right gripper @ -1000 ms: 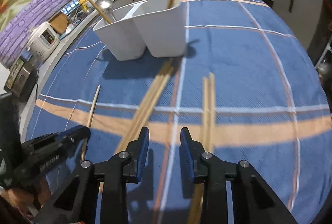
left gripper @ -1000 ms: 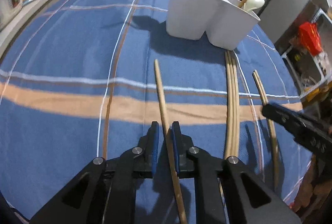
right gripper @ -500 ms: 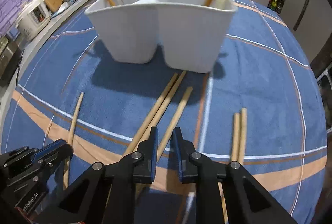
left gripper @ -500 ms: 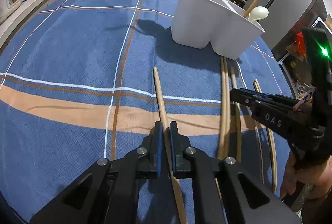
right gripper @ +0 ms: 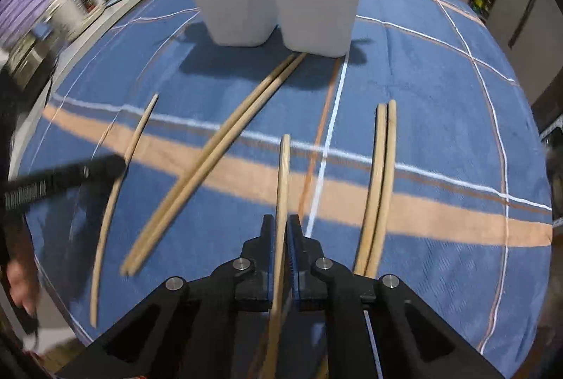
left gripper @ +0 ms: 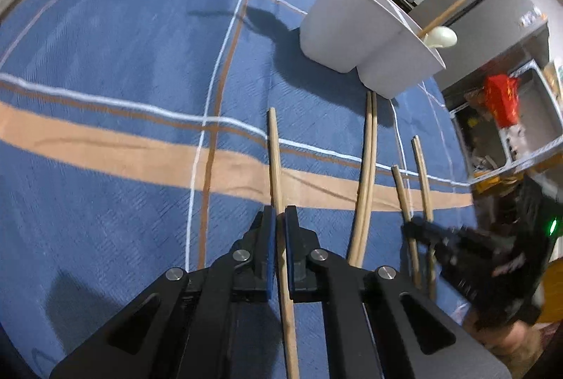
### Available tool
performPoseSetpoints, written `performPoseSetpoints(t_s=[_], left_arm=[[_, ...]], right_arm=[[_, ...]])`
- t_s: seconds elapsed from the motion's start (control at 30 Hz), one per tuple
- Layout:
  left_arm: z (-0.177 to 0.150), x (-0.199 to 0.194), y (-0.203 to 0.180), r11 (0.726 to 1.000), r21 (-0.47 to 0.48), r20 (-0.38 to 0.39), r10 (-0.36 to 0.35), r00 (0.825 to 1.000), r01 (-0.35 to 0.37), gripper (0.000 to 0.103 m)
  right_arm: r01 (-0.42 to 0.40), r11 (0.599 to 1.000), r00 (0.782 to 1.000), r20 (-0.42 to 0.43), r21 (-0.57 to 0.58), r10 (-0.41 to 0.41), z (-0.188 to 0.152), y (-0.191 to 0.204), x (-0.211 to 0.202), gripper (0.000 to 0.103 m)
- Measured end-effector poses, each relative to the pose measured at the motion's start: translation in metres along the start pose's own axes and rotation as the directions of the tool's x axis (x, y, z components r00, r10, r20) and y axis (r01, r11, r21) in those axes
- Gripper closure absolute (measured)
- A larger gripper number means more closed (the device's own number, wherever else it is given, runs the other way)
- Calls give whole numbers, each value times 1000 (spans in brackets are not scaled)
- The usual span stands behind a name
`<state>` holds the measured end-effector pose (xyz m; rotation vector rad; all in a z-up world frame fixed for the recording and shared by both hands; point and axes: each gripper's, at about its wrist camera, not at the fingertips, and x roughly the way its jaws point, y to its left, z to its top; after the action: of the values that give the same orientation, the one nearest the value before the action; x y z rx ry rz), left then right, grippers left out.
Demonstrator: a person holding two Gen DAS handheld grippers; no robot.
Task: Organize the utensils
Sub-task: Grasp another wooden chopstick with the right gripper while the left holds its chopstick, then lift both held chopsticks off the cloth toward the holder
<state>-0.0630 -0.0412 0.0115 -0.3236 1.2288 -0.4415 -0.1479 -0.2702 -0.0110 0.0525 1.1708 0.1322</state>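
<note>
My left gripper (left gripper: 278, 220) is closing its jaws, and the blue pads press on a single wooden chopstick (left gripper: 274, 150) that points away across the blue cloth. The same gripper shows as a blurred black bar (right gripper: 116, 164) at that chopstick (right gripper: 140, 122) in the right wrist view. My right gripper (right gripper: 280, 227) is closing too, its pads pressing on another chopstick (right gripper: 284, 168); in the left wrist view it (left gripper: 410, 227) is at the right. The white two-part holder (left gripper: 369, 38) (right gripper: 281, 6) stands at the far side with a ladle and a spoon in it.
A pair of chopsticks (left gripper: 367, 168) (right gripper: 228, 147) lies between the two grippers, reaching the holder's base. Another pair (right gripper: 383, 168) lies right of my right gripper. The blue striped tablecloth (left gripper: 105, 80) covers the table; a shelf with a red bag (left gripper: 499, 97) stands beyond its right edge.
Both grippers have closed onto a chopstick each. The right gripper shifted from between the two pairs onto a loose stick and drew it back from the holder.
</note>
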Motion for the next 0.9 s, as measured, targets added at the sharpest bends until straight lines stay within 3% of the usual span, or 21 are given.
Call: performPoseSetpoints(t_s=[0.13, 0.27, 0.43, 0.7, 0.8, 0.9], left_arm=[[7, 3, -3, 1000, -1, -45, 22, 999, -22, 98], [18, 10, -19, 994, 73, -83, 89, 993, -83, 98], [33, 21, -33, 981, 149, -135, 144, 980, -124, 97], [47, 32, -50, 955, 243, -150, 213, 966, -173, 97], [49, 35, -58, 941, 283, -160, 236, 959, -184, 95], [47, 35, -62, 932, 305, -149, 251, 956, -197, 95]], right_arm=[[-43, 997, 999, -9, 60, 43, 4, -11, 1, 95], [-63, 995, 997, -42, 73, 67, 15, -14, 5, 95], [-23, 999, 991, -130, 30, 27, 33, -3, 12, 95], [80, 995, 964, -249, -58, -92, 61, 21, 29, 93], [81, 994, 958, -269, -79, -99, 72, 34, 35, 85], [77, 995, 966, -244, -64, -90, 73, 38, 35, 83]])
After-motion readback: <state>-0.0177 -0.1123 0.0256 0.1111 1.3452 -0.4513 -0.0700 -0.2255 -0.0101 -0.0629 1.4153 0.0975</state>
